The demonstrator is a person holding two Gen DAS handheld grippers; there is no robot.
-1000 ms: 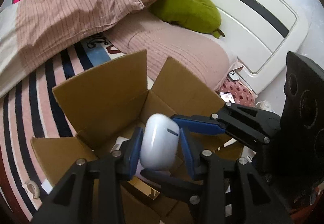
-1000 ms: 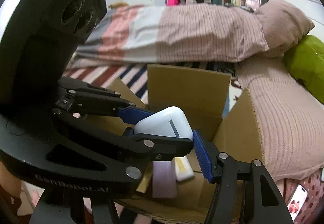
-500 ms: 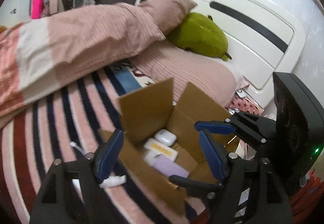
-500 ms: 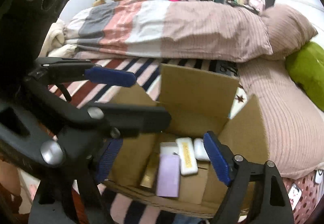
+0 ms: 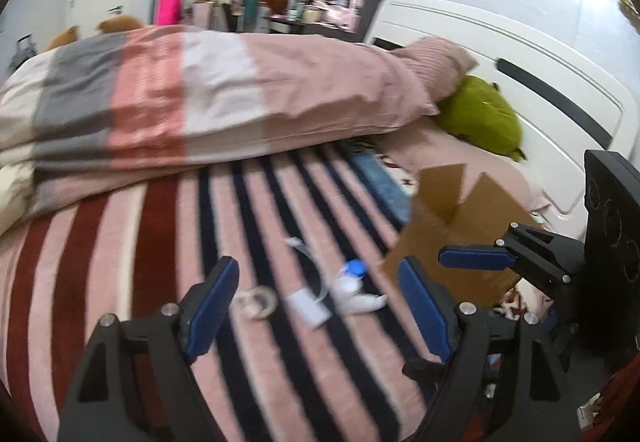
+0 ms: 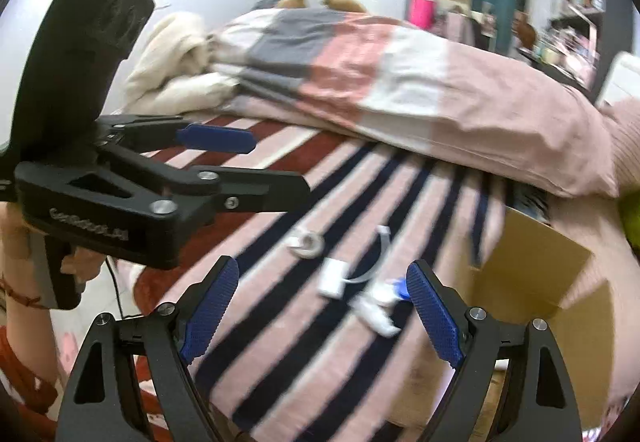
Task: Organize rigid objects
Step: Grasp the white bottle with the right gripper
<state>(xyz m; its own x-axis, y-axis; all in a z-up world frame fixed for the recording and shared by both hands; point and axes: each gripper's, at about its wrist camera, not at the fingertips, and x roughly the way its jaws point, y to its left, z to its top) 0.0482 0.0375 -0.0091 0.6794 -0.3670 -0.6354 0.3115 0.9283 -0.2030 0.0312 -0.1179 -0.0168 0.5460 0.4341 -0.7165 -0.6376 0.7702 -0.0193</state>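
Striped pink bedspread (image 5: 280, 342) still carrying small white plastic pieces (image 5: 352, 294) beside brown cardboard box (image 5: 460, 242); left gripper (image 5: 316, 306) and right gripper (image 6: 320, 306) hovering, jaws just opening, released, grasping nothing.

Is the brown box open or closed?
Open. The cardboard box has its flaps standing up, not folded over the top. Its inside is not visible from here.
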